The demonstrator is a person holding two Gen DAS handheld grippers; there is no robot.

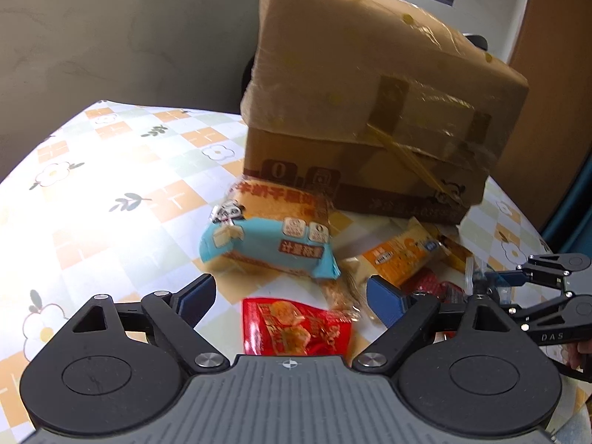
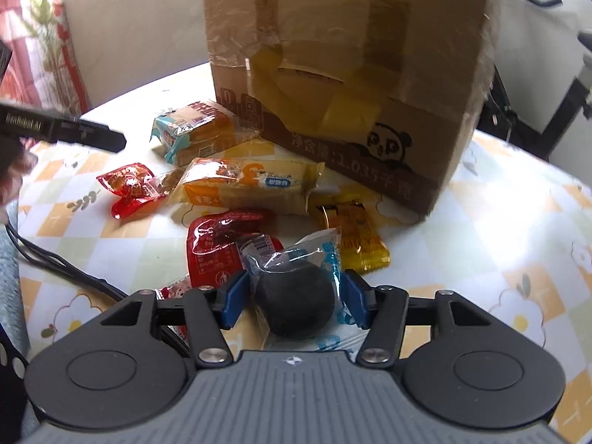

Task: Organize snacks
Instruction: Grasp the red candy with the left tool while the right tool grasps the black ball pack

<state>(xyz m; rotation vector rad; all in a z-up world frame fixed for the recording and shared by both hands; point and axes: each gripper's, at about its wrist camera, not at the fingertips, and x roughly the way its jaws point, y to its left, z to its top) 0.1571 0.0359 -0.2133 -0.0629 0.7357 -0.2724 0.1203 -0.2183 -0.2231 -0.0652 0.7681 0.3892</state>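
Observation:
A taped cardboard box (image 1: 370, 111) stands at the back of the table; it also shows in the right wrist view (image 2: 351, 74). Snack packets lie in front of it. My left gripper (image 1: 292, 298) is open above a red packet (image 1: 292, 327), near a blue-and-orange cake packet (image 1: 266, 236) and an orange packet (image 1: 399, 255). My right gripper (image 2: 294, 298) is shut on a clear blue-printed packet holding a dark round snack (image 2: 296, 292). Near it lie a red packet (image 2: 218, 240), a yellow packet (image 2: 351, 229), an orange packet (image 2: 244, 185), another red packet (image 2: 129, 188) and the blue-and-orange cake packet (image 2: 196, 129).
The table has a checked floral cloth (image 1: 111, 192). My right gripper's linkage (image 1: 547, 296) shows at the right of the left wrist view. The left gripper's body (image 2: 63, 129) shows at the left of the right wrist view. A black cable (image 2: 55, 262) lies at the table's left edge.

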